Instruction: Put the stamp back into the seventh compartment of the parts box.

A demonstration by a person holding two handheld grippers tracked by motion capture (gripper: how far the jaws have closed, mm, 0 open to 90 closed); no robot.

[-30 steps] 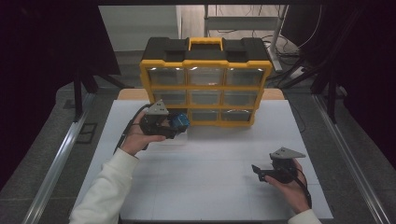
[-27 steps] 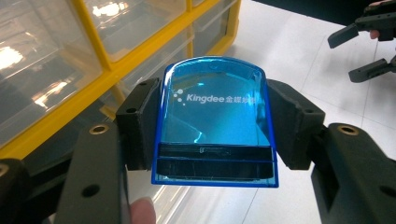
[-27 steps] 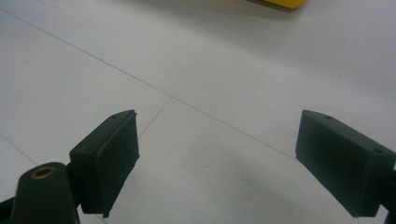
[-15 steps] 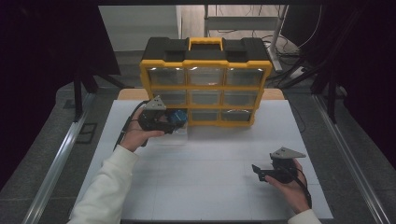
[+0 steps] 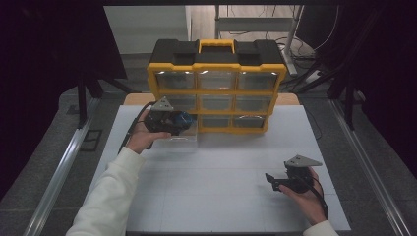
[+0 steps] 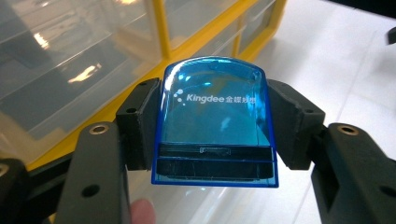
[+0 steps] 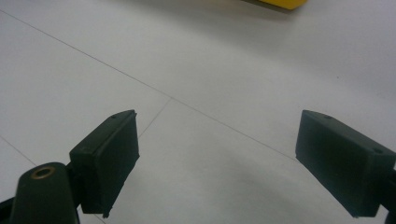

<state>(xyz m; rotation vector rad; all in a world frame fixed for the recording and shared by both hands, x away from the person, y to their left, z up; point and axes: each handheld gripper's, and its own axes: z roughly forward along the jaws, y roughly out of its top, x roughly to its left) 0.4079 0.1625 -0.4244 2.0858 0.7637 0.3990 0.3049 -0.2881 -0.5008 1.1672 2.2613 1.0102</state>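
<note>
White surface (image 5: pixel 226 196) carries a yellow-and-black organiser cabinet of clear drawers (image 5: pixel 216 88), toward whose pulled-out bottom-left clear drawer (image 5: pixel 179 140) the left gripper (image 5: pixel 183 121) has edged, jaws clamped on a translucent blue plastic block (image 6: pixel 215 122), drop-off likely imminent, while the right gripper (image 7: pixel 229 163) rests wide open, empty.

Dim room, glare on drawers, soft close-ups

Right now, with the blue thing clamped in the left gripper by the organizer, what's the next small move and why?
Probably ease the left gripper down over the pulled-out clear drawer and release there: its jaws clamp the blue translucent case, close by the yellow organizer, while the right gripper waits open and empty.
</note>
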